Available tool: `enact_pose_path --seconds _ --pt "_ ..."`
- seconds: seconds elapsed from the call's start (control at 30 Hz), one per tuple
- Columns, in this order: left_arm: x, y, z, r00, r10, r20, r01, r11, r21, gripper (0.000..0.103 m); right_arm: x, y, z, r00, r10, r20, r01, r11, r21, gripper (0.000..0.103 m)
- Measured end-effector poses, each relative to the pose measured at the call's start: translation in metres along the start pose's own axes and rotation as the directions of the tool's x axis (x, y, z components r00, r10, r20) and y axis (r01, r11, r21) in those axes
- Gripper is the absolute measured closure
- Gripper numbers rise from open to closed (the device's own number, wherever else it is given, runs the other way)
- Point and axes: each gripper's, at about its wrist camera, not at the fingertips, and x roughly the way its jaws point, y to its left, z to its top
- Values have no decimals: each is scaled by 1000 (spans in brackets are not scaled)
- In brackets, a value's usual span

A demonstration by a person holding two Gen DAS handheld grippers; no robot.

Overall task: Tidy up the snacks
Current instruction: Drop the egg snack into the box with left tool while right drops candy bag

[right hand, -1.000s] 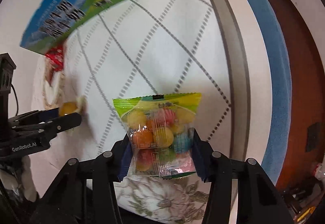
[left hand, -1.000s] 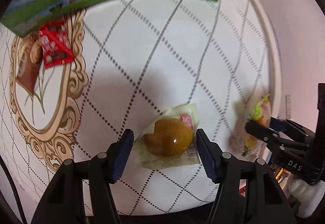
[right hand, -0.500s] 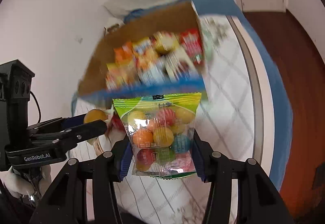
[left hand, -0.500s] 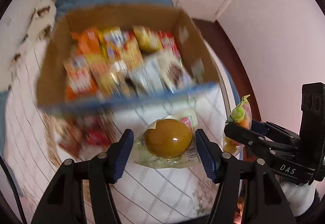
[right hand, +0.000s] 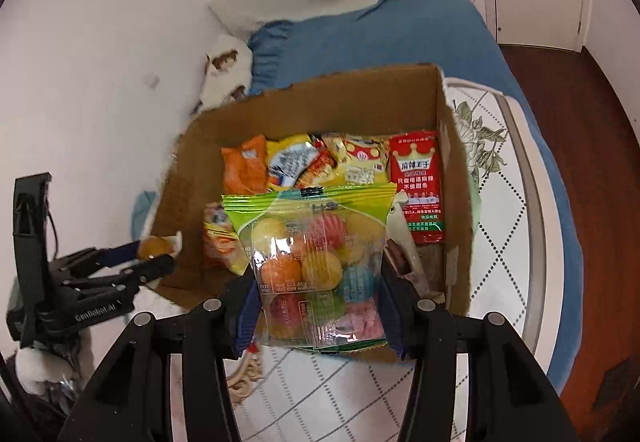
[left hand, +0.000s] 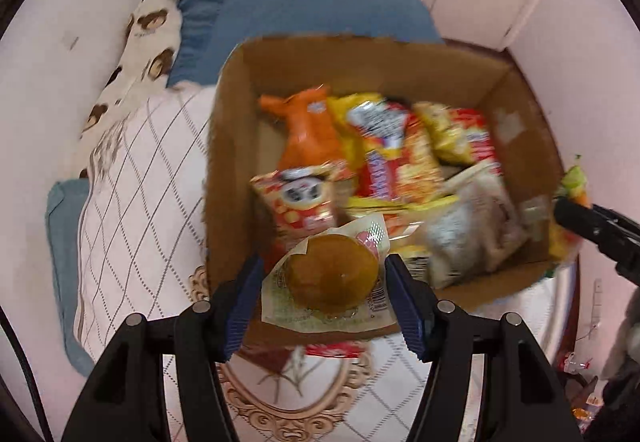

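Right wrist view shows a bed [right hand: 512,177] with a diamond-patterned cover, a blue sheet and a cardboard box [right hand: 452,161] of snacks against a pale wall. Since half a second ago the box looms closer. Right tongs [right hand: 318,310] clamp a candy bag [right hand: 316,262]; left tongs [left hand: 322,300] grip what looks like a wrapped bun [left hand: 330,278] over the box's near edge.

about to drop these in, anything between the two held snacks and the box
Nothing visible. The candy bag in the right hand-held gripper and the brown snack in the left hand-held gripper face the open cardboard box, flaps clear.
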Motion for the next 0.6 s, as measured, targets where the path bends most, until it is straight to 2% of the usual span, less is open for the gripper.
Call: enact_pose_path --seconds 0.1,0.13,0.17,0.2,0.23,0.27,0.3,0.33,0.47,0.6 --pt "20 6 -2 1000 9 -28 -10 1000 -18 41 25 -5 -2 997 -41 -65 42 999 8 49" --pt "25 8 -2 999 7 -49 -8 999 -32 41 31 -6 -3 996 -46 -82 47 999 16 43" --pt "28 10 -3 998 -8 -69 4 999 -52 41 34 -6 -5 995 -46 -88 48 999 19 35" --pt "31 11 -3 997 -29 -76 24 997 -68 41 36 -5 -7 995 -56 -88 57 998 12 17" --pt "32 12 -3 996 -44 -75 38 996 -79 41 36 -3 -8 993 -78 -87 78 997 -1 3" --pt "32 12 -3 996 -45 -71 39 995 -87 37 37 0 -8 991 -106 -85 105 994 -17 2" --pt "33 13 -3 997 -44 -69 38 995 -92 20 39 3 -8 988 -129 -83 127 991 -31 2" --pt "33 13 -2 997 -49 -64 43 994 -97 7 38 5 -8 986 -147 -78 144 989 -42 2" --pt "25 6 -3 999 -40 -24 38 995 -88 6 29 12 -9 971 -235 -34 233 971 -62 2" --pt "15 0 -5 999 -44 12 45 995 -94 6 16 14 -12 970 -245 5 245 969 -36 1"
